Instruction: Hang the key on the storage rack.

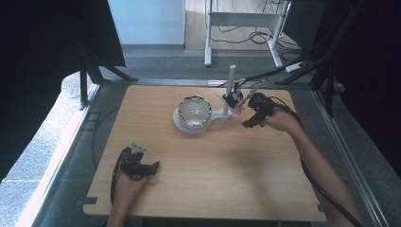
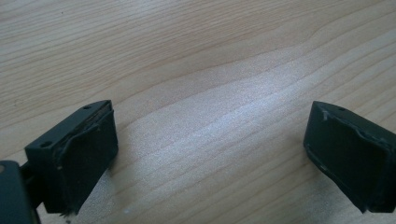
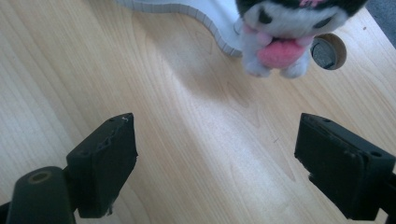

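A small black-and-white plush toy [image 1: 234, 100] with pink paws hangs beside a white post [image 1: 231, 90] on a white stand [image 1: 218, 115]; the stand's round base carries a domed bowl [image 1: 194, 110]. My right gripper [image 1: 249, 124] is open just right of the toy and a little nearer, jaws wide apart over bare wood. In the right gripper view the plush toy [image 3: 285, 32] sits just beyond my right gripper [image 3: 219, 158]. My left gripper [image 1: 152, 169] rests open near the table's front left, and the left gripper view has my left gripper [image 2: 210, 154] over bare wood.
The wooden table [image 1: 208, 165] has a round cable hole [image 3: 329, 51] just behind the toy. A thick cable [image 1: 317, 179] trails along the right forearm. A white desk frame [image 1: 246, 21] stands on the floor beyond the table.
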A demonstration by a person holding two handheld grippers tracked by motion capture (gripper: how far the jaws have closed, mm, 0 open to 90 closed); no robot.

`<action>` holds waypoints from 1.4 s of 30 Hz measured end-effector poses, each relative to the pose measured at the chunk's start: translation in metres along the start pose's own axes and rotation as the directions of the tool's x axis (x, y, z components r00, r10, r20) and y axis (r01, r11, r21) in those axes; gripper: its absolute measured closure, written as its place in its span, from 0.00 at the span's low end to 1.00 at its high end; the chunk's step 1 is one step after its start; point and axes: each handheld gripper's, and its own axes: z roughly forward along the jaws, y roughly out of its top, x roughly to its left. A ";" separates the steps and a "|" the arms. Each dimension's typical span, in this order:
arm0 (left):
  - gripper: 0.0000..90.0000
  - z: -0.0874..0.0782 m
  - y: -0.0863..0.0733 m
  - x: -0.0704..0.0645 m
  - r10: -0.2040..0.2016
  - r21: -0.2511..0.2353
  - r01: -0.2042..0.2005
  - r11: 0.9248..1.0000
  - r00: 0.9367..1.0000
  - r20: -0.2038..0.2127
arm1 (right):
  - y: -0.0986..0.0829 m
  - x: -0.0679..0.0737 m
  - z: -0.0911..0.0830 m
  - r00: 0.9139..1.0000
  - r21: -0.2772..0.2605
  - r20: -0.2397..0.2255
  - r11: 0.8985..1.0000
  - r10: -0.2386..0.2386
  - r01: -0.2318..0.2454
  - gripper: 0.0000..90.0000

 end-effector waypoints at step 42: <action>0.03 0.000 0.000 0.000 0.005 0.001 -0.005 1.000 1.000 0.000 | -0.081 0.048 -0.025 1.000 -0.073 0.014 0.997 0.023 -0.022 0.14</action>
